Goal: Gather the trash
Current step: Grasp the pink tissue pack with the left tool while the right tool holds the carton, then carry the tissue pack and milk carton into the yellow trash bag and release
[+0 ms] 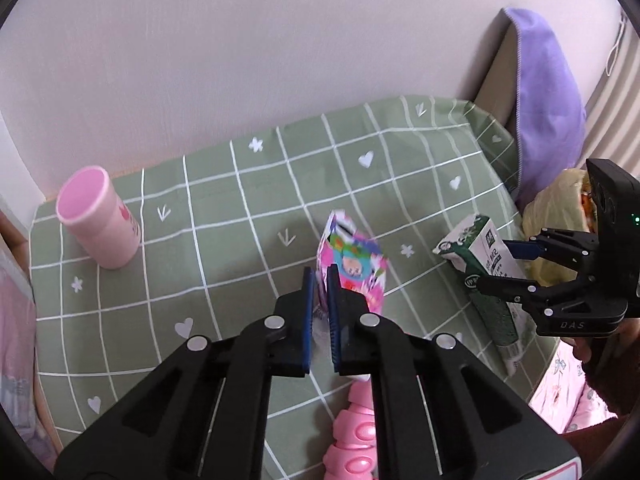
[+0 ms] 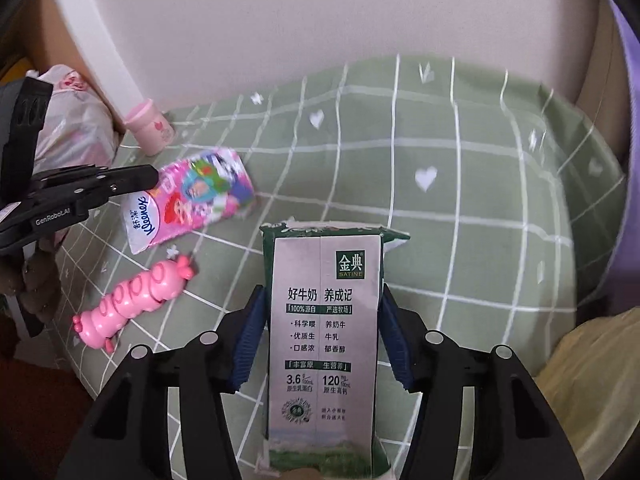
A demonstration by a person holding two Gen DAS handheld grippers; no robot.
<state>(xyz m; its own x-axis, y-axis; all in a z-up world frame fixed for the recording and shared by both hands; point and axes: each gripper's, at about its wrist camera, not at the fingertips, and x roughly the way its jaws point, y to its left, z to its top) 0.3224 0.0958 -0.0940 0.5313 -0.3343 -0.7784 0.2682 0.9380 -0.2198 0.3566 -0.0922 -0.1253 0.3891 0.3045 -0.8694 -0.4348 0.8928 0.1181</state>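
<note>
My left gripper (image 1: 319,276) pinches the pink printed tissue pack (image 1: 352,268) mid-bed; my right gripper (image 2: 320,320) clamps the green-and-white milk carton (image 2: 324,332) near the green checked bedsheet's (image 1: 240,208) right edge, open sheet beyond.

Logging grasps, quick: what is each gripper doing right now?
Left gripper: shut on the Kleenex tissue pack.
Right gripper: shut on the Satine milk carton.

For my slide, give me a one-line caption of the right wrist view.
Right gripper clamps a green-and-white milk carton above the checked green cloth, beside a pink tissue pack and pink toy.
</note>
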